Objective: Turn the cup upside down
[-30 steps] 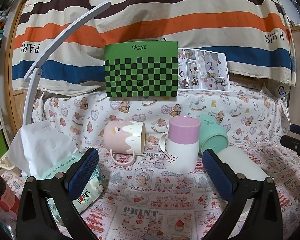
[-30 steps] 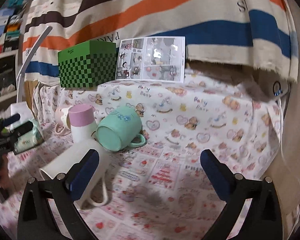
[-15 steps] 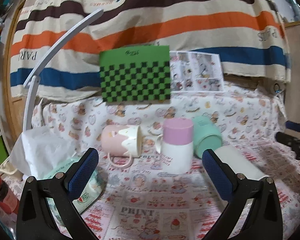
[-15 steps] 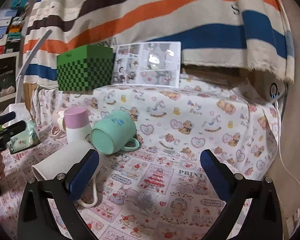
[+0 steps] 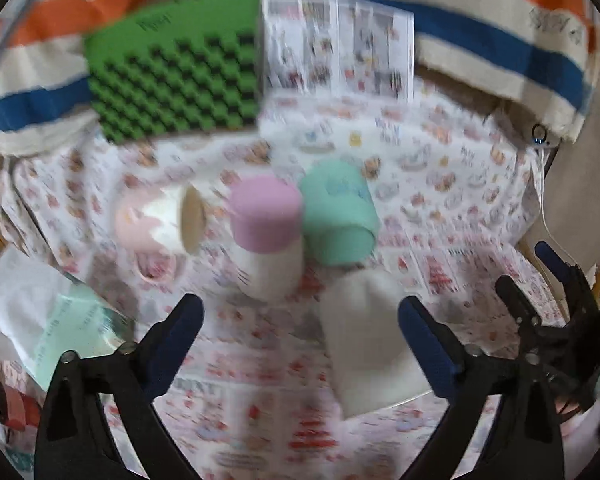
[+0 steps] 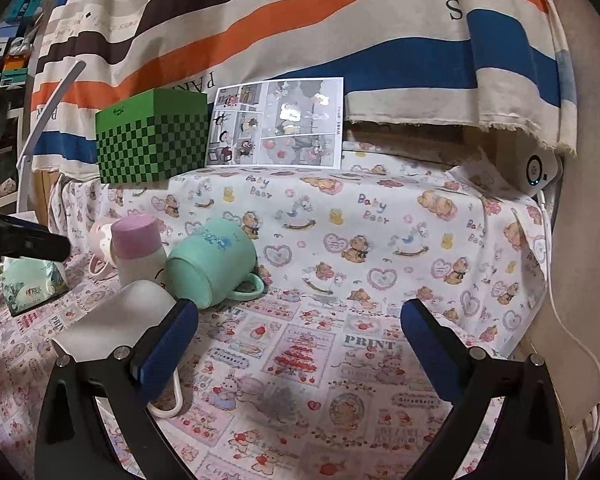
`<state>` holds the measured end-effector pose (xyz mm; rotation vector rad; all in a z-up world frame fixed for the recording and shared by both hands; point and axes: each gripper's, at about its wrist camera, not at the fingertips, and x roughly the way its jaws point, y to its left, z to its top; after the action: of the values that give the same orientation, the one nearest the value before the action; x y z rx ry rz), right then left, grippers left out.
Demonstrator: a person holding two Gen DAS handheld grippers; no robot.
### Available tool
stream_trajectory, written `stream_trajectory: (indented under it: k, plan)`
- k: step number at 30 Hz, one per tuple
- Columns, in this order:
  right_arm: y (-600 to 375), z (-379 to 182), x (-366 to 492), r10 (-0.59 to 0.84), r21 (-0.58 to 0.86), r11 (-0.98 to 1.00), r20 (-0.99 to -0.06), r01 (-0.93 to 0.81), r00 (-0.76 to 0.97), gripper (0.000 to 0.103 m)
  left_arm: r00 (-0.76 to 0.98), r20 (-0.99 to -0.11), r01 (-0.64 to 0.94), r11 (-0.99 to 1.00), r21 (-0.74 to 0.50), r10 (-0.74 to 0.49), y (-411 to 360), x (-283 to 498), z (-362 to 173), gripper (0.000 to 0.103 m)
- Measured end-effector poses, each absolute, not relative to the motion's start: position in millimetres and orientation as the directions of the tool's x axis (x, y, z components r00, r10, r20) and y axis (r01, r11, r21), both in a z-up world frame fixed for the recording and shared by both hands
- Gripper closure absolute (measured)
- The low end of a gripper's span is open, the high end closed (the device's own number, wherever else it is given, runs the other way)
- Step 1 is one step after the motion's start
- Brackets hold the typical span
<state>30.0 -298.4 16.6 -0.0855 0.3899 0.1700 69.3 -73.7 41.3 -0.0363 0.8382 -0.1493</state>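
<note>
Both sets of jaws are wide open, holding nothing. The white cup (image 6: 116,320) lies on its side on the worktop (image 6: 340,360), touching the mint mug (image 6: 210,266). Left gripper (image 5: 300,344) view is blurry, so a rushed grab could knock the pink-topped cup (image 5: 266,232) over.

Cups crowded the left of the bench; open cloth lay to the right.

The white cup (image 6: 112,320) lay on its side just beside the right gripper's (image 6: 300,344) left finger, with the green cup (image 6: 210,266) close behind it and the pink-topped cup (image 6: 136,252) and pink cup (image 6: 100,240) further left. A tissue pack (image 6: 32,282) closed off the far left. Between the spread fingers and rightward, printed cloth (image 6: 380,360) stood bare up to the raised shelf bearing the checkered box (image 6: 152,140).
</note>
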Motion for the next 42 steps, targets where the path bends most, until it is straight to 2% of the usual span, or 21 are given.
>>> stream_trajectory:
  k: [6, 8, 10, 15, 16, 18, 19, 23, 27, 32, 37, 42]
  plan:
    - [-302.8, 16.3, 33.3, 0.140, -0.034, 0.986, -0.394, -0.166, 0.908, 0.001, 0.495, -0.853, 0.096, 0.986, -0.134, -0.164, -103.7, 103.0, 20.1, 0.007]
    - [-303.8, 16.2, 34.4, 0.139, -0.030, 0.986, -0.398, -0.164, 0.907, 0.001, 0.407, -0.890, 0.092, 0.979, -0.184, -0.205, -106.7, 117.1, 7.3, 0.007]
    - [-304.4, 16.0, 35.6, 0.140, -0.026, 0.986, -0.403, -0.164, 0.905, 0.001, 0.341, -0.903, 0.046, 0.965, -0.260, -0.259, -104.1, 129.2, -5.1, 0.008]
    - [-306.2, 15.0, 39.7, 0.137, -0.016, 0.987, -0.419, -0.158, 0.897, 0.001, 0.312, -0.916, 0.035, 0.967, -0.253, -0.251, -111.9, 141.1, -19.2, 0.008]
    - [-306.5, 14.9, 40.2, 0.137, -0.014, 0.987, -0.422, -0.158, 0.896, 0.001, 0.303, -0.920, 0.038, 0.968, -0.249, -0.248, -113.5, 142.0, -21.7, 0.009]
    - [-307.6, 14.4, 41.7, 0.129, -0.008, 0.989, -0.427, -0.146, 0.895, 0.001, 0.275, -0.930, 0.054, 0.970, -0.238, -0.244, -118.1, 144.4, -27.6, 0.024]
    - [-308.2, 14.0, 42.3, 0.129, -0.005, 0.989, -0.429, -0.146, 0.894, 0.001, 0.264, -0.930, 0.058, 0.967, -0.247, -0.254, -119.0, 144.0, -28.3, 0.025]
    - [-309.9, 13.3, 44.3, 0.133, 0.006, 0.989, -0.435, -0.145, 0.890, 0.001, 0.307, -0.921, 0.082, 0.971, -0.225, -0.239, -119.2, 136.7, -18.4, 0.026]
    - [-310.0, 13.0, 44.2, 0.130, 0.007, 0.990, -0.436, -0.141, 0.891, 0.001, 0.468, -0.872, 0.128, 0.987, -0.096, -0.145, -122.1, 112.0, 14.3, 0.026]
    - [-306.9, 13.1, 43.8, 0.121, -0.014, 0.990, -0.436, -0.141, 0.892, 0.001, 0.568, -0.808, 0.172, 0.983, -0.067, -0.155, -119.2, 88.3, 39.8, 0.027]
    - [-307.2, 13.0, 43.7, 0.120, -0.009, 0.991, -0.437, -0.137, 0.892, 0.001, 0.633, -0.764, 0.187, 0.982, -0.004, -0.124, -120.8, 79.4, 39.5, 0.027]
    - [-310.5, 11.8, 47.4, 0.120, 0.009, 0.991, -0.450, -0.130, 0.885, 0.001, 0.651, -0.747, 0.199, 0.980, -0.004, -0.135, -118.7, 79.7, 26.6, 0.027]
